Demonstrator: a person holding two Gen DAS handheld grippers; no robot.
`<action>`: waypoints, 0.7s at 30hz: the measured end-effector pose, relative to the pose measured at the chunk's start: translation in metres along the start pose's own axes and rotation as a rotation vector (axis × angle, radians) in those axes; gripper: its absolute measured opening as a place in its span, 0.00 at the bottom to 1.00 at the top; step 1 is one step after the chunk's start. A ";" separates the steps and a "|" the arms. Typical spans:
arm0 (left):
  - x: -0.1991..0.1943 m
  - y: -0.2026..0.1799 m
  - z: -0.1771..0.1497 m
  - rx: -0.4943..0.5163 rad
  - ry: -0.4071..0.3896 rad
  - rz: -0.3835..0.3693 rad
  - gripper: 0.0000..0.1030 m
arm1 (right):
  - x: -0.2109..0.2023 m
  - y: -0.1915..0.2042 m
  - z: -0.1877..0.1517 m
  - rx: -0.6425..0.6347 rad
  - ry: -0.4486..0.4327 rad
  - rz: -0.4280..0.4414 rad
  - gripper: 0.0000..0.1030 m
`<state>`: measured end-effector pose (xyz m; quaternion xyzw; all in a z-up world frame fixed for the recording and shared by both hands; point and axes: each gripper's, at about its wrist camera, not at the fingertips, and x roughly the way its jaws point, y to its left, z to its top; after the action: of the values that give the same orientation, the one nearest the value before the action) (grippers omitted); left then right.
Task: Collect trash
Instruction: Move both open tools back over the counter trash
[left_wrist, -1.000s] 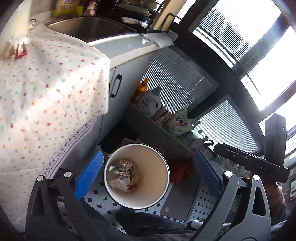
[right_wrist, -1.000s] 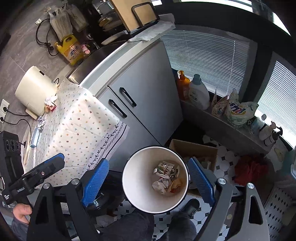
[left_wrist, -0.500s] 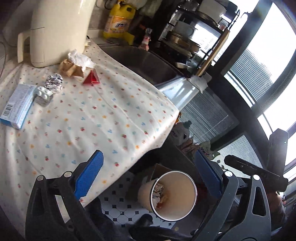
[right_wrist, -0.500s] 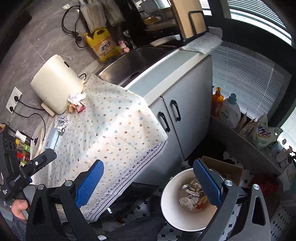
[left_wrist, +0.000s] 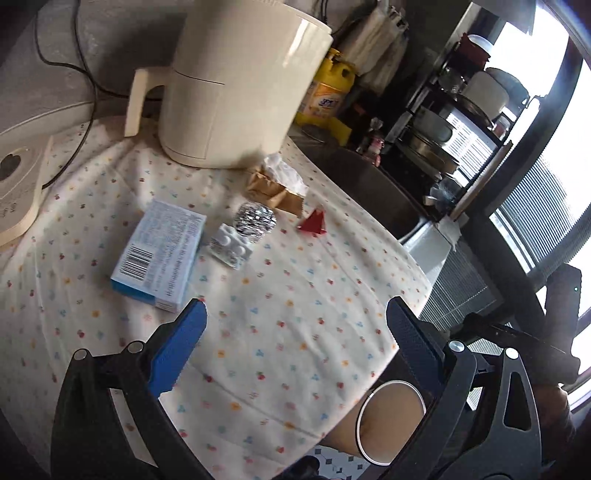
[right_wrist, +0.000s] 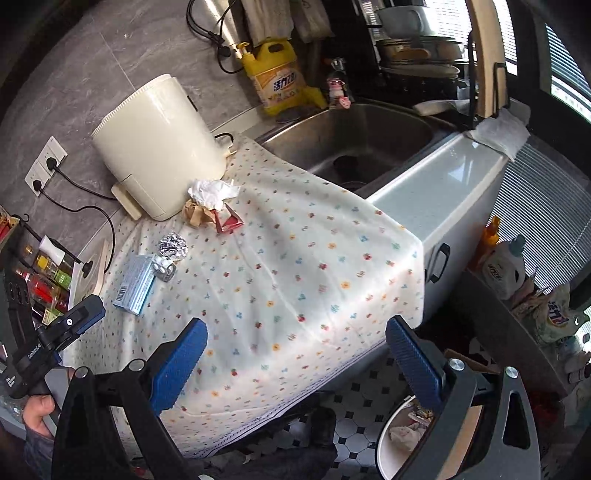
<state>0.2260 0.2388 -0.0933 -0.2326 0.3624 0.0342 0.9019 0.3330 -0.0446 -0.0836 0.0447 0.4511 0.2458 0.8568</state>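
spotted tablecloth (right_wrist: 295, 258) covers the counter beside a sink (right_wrist: 354, 147). both the left gripper (left_wrist: 295, 332) and right gripper (right_wrist: 295, 350) gape wide over it, holding nothing. beyond lie a blue box (left_wrist: 162, 254), pill blister (left_wrist: 231, 245), foil ball (left_wrist: 255, 221), red scrap (left_wrist: 313, 223) and tissue (right_wrist: 212, 194); the bin (right_wrist: 391, 446) stands on the floor.

Grey stone-look tiled wall (right_wrist: 110, 62) behind counter, double white socket (right_wrist: 44, 162) with black plugs. Stainless steel sink (right_wrist: 362, 136) set in pale countertop (right_wrist: 443, 184). White cabinet doors, black handles (right_wrist: 437, 260). Black-and-white tiled floor (right_wrist: 354, 417). Slatted window blinds (right_wrist: 546, 206), daylight streaming through.
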 end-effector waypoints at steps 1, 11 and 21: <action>-0.001 0.008 0.003 -0.003 -0.005 0.002 0.94 | 0.005 0.007 0.002 -0.004 0.000 0.004 0.92; 0.010 0.052 0.036 0.033 -0.002 -0.005 0.94 | 0.046 0.060 0.018 -0.019 0.004 0.002 0.92; 0.067 0.044 0.070 0.121 0.066 -0.097 0.94 | 0.066 0.071 0.026 -0.012 0.010 -0.068 0.92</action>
<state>0.3098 0.3021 -0.1113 -0.1961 0.3815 -0.0391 0.9025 0.3577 0.0519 -0.0962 0.0229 0.4553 0.2196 0.8625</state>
